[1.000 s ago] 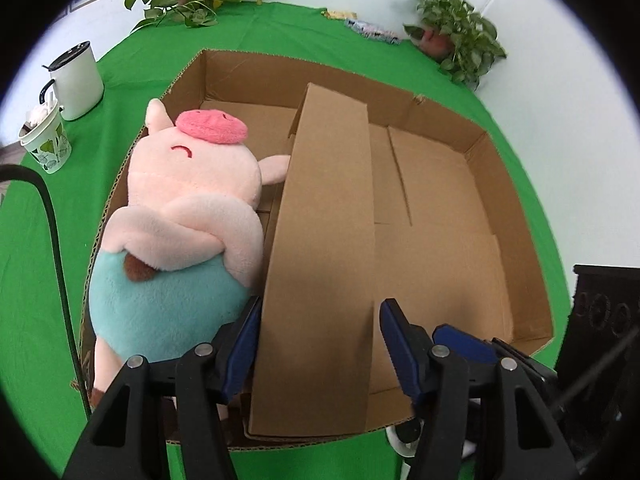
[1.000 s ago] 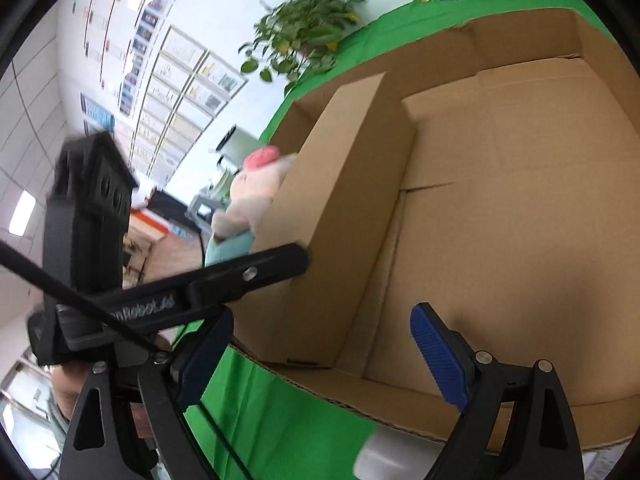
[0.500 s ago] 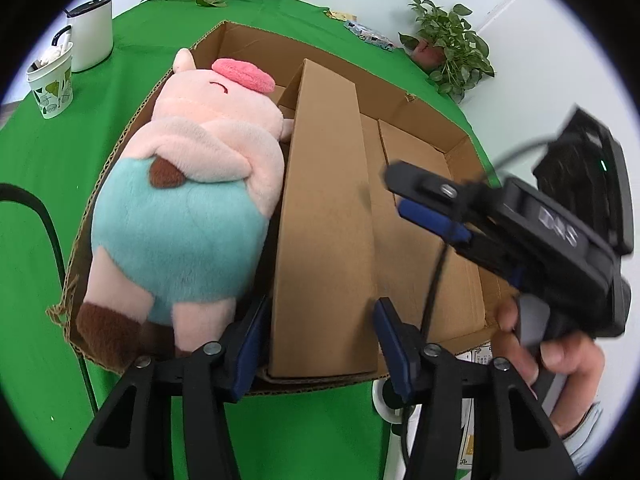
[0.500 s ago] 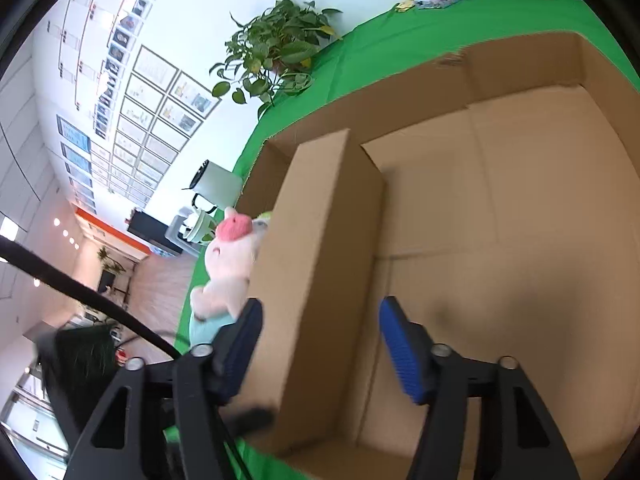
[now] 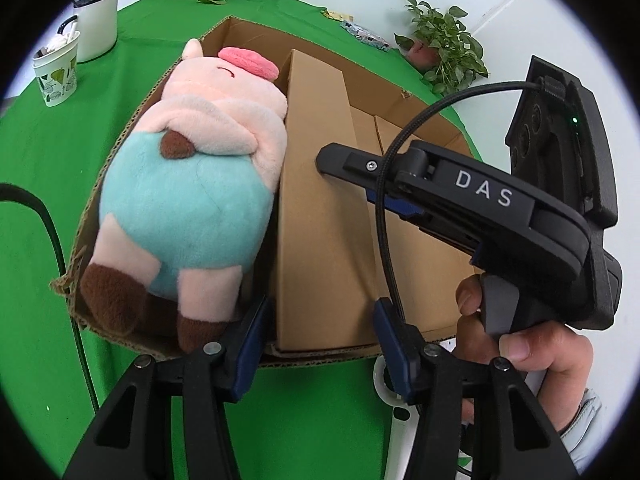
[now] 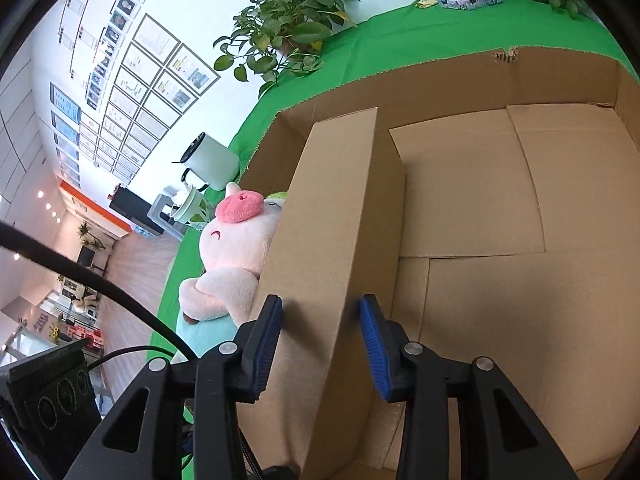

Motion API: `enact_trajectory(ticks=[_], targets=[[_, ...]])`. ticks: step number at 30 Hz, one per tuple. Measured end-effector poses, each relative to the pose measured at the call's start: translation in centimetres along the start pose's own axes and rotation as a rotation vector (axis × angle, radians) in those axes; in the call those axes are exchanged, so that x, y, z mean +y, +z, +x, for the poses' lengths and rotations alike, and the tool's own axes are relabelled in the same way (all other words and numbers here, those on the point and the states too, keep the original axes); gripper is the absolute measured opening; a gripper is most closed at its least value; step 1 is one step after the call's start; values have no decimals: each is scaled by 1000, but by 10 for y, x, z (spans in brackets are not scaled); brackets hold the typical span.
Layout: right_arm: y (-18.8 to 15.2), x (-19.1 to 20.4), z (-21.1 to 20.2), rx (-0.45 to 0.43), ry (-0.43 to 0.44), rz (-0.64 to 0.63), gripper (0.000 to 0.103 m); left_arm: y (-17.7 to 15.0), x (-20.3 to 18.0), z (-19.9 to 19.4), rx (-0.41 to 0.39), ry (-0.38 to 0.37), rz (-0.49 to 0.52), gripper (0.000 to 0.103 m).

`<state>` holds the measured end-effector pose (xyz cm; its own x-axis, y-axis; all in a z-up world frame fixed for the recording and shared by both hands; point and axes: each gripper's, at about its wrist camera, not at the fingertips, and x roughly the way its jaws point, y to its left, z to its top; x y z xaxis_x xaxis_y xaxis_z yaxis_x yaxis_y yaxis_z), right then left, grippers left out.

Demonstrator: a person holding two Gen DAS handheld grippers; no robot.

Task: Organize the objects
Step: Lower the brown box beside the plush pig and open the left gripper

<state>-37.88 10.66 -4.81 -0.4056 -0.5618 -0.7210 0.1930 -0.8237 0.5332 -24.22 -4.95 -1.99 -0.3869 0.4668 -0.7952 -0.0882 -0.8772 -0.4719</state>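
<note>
An open cardboard box (image 5: 448, 128) sits on a green table. A tall narrow cardboard box (image 5: 320, 200) stands inside it as a divider; it also shows in the right wrist view (image 6: 332, 240). A pink plush pig in teal shorts (image 5: 192, 176) lies in the left part, also seen in the right wrist view (image 6: 236, 248). My left gripper (image 5: 320, 344) is open, its fingers astride the near end of the narrow box. My right gripper (image 6: 320, 344) is open too, its blue pads straddling the narrow box's top without clearly gripping.
A white kettle (image 5: 98, 24) and a paper cup (image 5: 56, 68) stand at the far left of the green cloth (image 5: 36, 168). Potted plants (image 5: 444, 56) sit at the back. The right part of the cardboard box (image 6: 520, 240) holds nothing.
My right gripper has come in from the right and lowered over the narrow box, fingers on either side. The left gripper has pulled back slightly toward the box's near edge.
</note>
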Motion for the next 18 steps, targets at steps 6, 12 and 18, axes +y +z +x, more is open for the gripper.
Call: enact_trajectory(ticks=[6, 12, 18], targets=[[-10, 2, -28, -44, -27, 38, 77, -11, -8, -32, -120, 123, 66, 53], [-58, 29, -126, -316, -161, -101, 102, -48, -27, -98, -421, 265, 190, 81], [-129, 52, -194, -450, -368, -236, 102, -78, -51, -133, -566, 311, 285, 82]])
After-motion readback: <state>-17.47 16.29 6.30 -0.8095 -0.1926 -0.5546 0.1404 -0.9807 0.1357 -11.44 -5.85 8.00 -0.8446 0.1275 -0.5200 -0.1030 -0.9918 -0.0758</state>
